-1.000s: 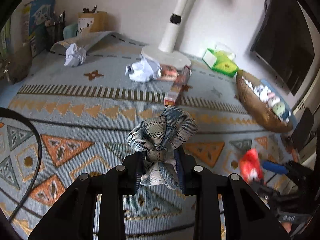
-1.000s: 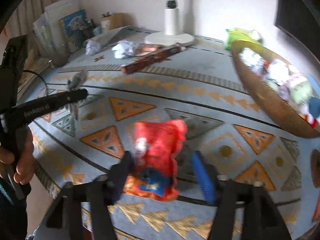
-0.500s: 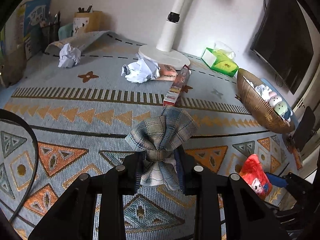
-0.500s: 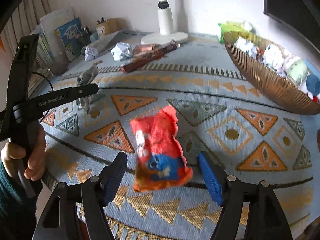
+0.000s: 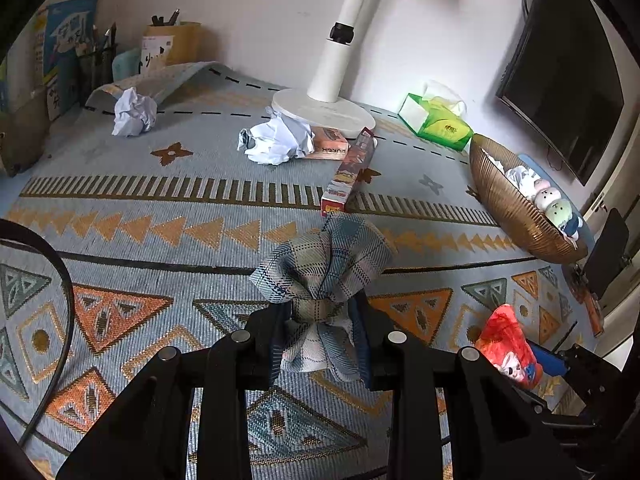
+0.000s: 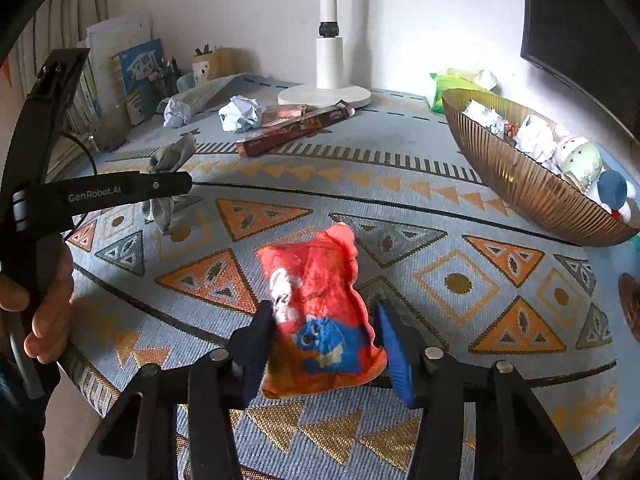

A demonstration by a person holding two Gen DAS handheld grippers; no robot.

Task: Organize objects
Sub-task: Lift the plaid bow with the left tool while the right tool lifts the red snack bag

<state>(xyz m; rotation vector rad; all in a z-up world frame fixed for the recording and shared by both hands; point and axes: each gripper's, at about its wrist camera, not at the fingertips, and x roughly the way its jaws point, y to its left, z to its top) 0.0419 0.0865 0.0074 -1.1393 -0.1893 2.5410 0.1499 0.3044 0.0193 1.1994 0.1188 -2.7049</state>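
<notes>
My right gripper [image 6: 326,344] was closing on the red plush toy [image 6: 316,316] lying on the rug [image 6: 460,280], not quite pinched yet; my left gripper [image 5: 320,332] was clamped on the plaid cloth [image 5: 324,268]. Guessing next: finish that squeeze, lift, then carry both over to the basket [image 6: 520,184] further back

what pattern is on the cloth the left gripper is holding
A plaid check in grey, blue and cream on the bunched cloth; it shows best in the left wrist view.
</notes>
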